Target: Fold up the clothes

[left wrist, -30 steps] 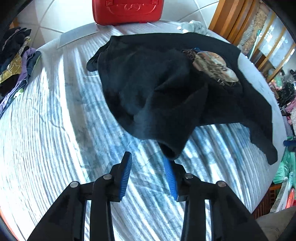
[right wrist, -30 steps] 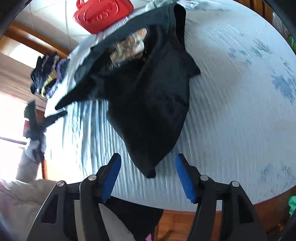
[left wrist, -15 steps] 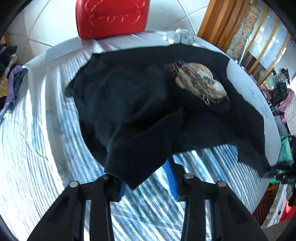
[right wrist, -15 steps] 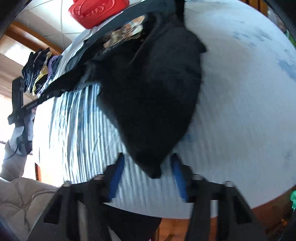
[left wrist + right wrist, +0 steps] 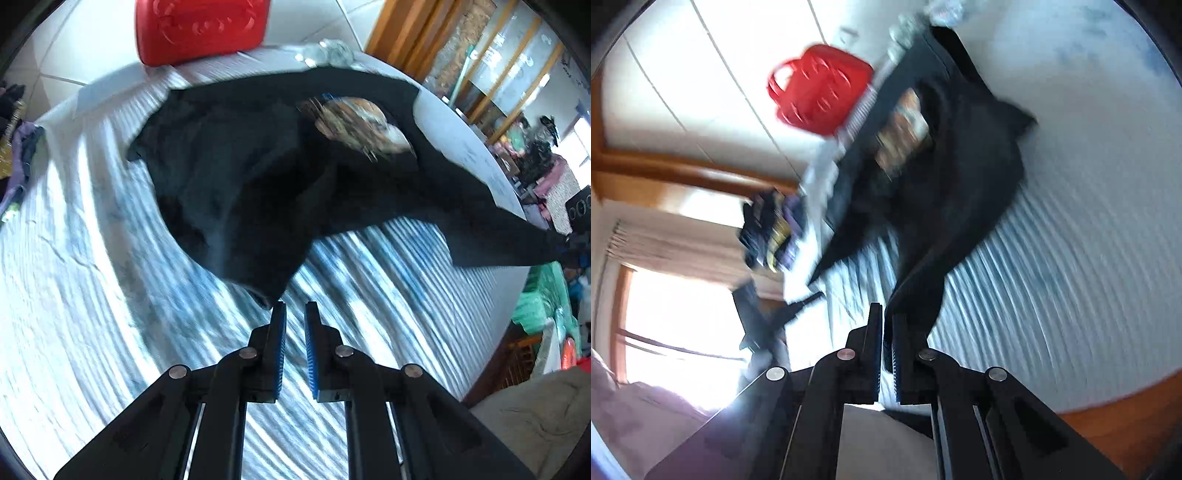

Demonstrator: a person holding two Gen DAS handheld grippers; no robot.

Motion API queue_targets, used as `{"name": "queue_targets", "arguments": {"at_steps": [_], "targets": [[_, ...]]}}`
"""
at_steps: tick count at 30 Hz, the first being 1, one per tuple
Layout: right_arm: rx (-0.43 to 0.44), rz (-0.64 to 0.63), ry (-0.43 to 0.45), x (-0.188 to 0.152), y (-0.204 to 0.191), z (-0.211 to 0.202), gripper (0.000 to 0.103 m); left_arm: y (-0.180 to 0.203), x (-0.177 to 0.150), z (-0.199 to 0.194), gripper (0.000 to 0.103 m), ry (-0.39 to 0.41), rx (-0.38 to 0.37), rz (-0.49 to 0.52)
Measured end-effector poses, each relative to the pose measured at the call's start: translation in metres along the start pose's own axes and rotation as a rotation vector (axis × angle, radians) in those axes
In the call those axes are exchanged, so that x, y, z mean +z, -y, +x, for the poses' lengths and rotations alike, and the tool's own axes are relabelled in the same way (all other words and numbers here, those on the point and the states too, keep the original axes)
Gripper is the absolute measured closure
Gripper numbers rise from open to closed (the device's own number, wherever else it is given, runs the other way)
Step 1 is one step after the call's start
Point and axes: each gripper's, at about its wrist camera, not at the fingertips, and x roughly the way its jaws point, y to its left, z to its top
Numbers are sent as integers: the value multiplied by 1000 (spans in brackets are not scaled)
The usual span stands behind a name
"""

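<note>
A black T-shirt [image 5: 258,177] with a brown print lies crumpled on the striped white table cover. In the left wrist view my left gripper [image 5: 294,314] has its jaws nearly closed with a narrow gap, and a sleeve end of the shirt sits at its fingertips; I cannot see cloth between the pads. In the right wrist view the black T-shirt [image 5: 953,192] is stretched and my right gripper [image 5: 886,317] is shut on its other sleeve end, lifting it. That gripper also shows at the right edge of the left wrist view, holding the stretched sleeve.
A red plastic case [image 5: 199,29] stands at the table's far edge, also in the right wrist view [image 5: 820,88]. A pile of dark and purple clothes [image 5: 772,229] lies at the table's left side. The wooden table rim [image 5: 1108,417] is near my right gripper.
Both grippers closed from wide open. The right one has taken the sleeve end and pulled it up and away, stretching the shirt. The left one moved in to the other sleeve end.
</note>
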Motion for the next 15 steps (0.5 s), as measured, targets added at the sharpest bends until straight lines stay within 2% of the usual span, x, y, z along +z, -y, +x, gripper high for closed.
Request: {"name": "queue_targets", "arguments": {"at_steps": [5, 8, 10, 11, 12, 13, 15], "targets": [[61, -61, 41, 72, -19, 15, 99, -16, 36, 1, 94, 50, 38, -44], [19, -60, 93, 131, -14, 39, 99, -16, 61, 16, 94, 72, 66, -53], [-77, -30, 119, 165, -4, 57, 96, -18, 76, 32, 94, 72, 95, -64], [-161, -31, 121, 180, 1, 67, 93, -22, 82, 40, 94, 65, 110, -82], [-236, -37, 112, 190, 4, 73, 83, -27, 86, 47, 94, 53, 112, -102], [-299, -40, 99, 197, 8, 78, 79, -31, 88, 50, 94, 45, 114, -119], [-379, -77, 86, 200, 5, 77, 65, -38, 86, 47, 93, 55, 122, -140]]}}
